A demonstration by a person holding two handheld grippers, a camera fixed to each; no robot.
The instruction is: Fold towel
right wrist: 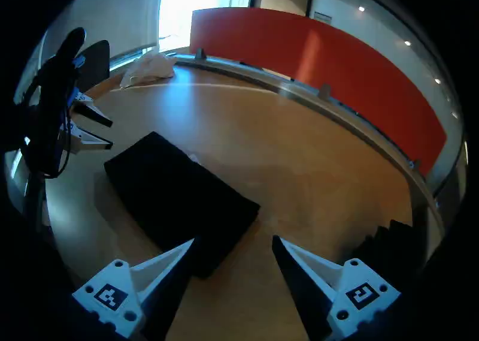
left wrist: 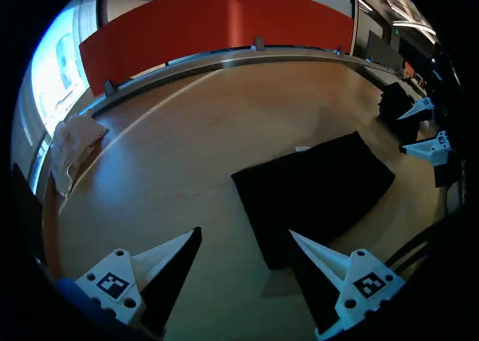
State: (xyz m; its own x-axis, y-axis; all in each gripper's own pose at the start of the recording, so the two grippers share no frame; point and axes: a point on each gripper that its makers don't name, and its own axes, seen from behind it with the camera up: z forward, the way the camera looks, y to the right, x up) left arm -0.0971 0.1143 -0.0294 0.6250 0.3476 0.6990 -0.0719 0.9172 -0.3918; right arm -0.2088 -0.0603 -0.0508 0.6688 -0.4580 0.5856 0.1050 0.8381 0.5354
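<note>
**Both grippers wide open, black towel folded flat between them**

The biggest thing is the wooden table (left wrist: 179, 161), a light brown top that fills most of both views. Along its far edge runs a long red divider panel (left wrist: 209, 29) on a metal rail.

The black towel (left wrist: 311, 191) lies flat on the table, folded into a thick rectangle. In the left gripper view it's right of centre, and in the right gripper view it's left of centre, so it sits between my two hands.

In the right gripper view there's a dark stack of cloth (right wrist: 389, 245) off to the right near the table edge. A crumpled cream cloth (right wrist: 146, 70) sits well away from the towel at the far corner of the table.

My left gripper (left wrist: 244, 231) has its fingers spread wide with nothing between them. Its right finger lines up over the towel's near edge, but I can't tell whether it actually touches the fabric. The left finger is over bare wood.

My right gripper (right wrist: 233, 239) is the same: spread wide and holding nothing. Its left finger sits over the near corner of the towel, and again I can't tell if there's contact. The right finger is over bare table.

Each gripper also shows up in the other one's view, out past the towel's short side.

The smallest thing is a little white tag (right wrist: 193, 157) poking out at the towel's far edge.
</note>
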